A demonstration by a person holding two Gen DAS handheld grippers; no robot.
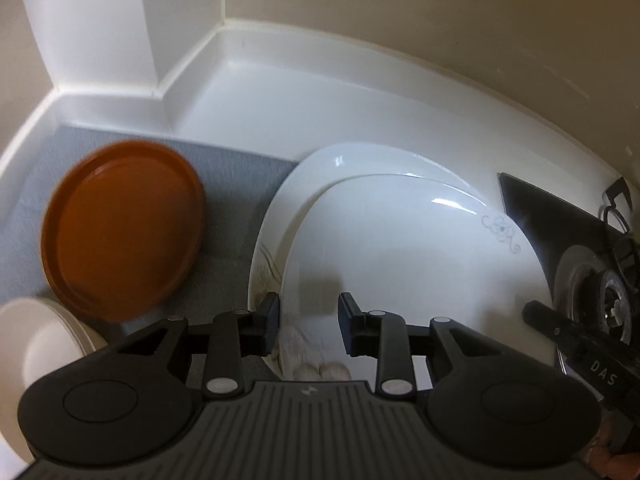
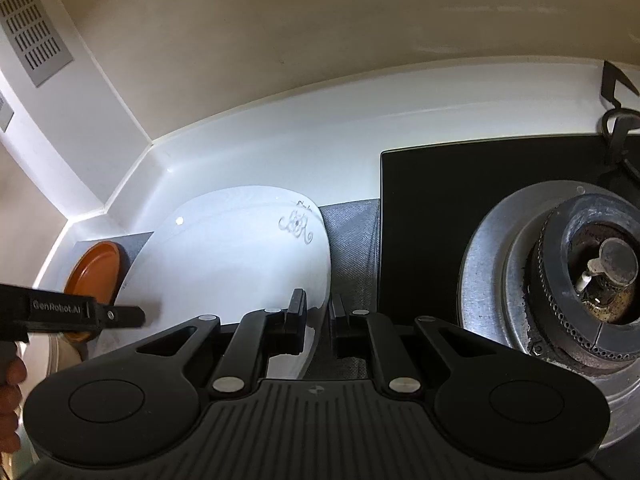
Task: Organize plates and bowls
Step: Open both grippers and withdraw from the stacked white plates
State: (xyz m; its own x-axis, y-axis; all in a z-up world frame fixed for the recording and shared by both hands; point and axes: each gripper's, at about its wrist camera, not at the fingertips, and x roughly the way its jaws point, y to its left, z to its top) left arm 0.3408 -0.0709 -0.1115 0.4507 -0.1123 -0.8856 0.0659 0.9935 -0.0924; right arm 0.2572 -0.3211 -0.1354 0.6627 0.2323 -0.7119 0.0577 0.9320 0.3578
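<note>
The right gripper (image 2: pixel 318 320) is clenched on the near right rim of the top white plate (image 2: pixel 240 264), one pad above the rim and one below it. That plate, marked with a grey scroll at its 1 o'clock edge, lies tilted over a larger white plate (image 1: pixel 308 184) whose rim shows as a crescent from 9 to 12 o'clock in the left wrist view. The left gripper (image 1: pixel 308 316) hovers over the near edge of the top plate with its fingers apart and nothing between the pads; it is released.

At 9 o'clock of the stack, an orange plate (image 1: pixel 124 228) sits on the grey mat (image 1: pixel 240 184), its rim just beside the larger plate's left edge with a narrow strip of mat between them. A cream bowl (image 1: pixel 40 344) sits at 7 o'clock, touching or overlapping the orange plate's near rim; which, I cannot tell.

To the right of the stack, a band of mat separates the plate's edge from the black cooktop (image 2: pixel 440 208), where the gas burner (image 2: pixel 600 272) sits at 3 o'clock. At 12 o'clock, bare white counter (image 1: pixel 300 112) runs to the raised back edge.
</note>
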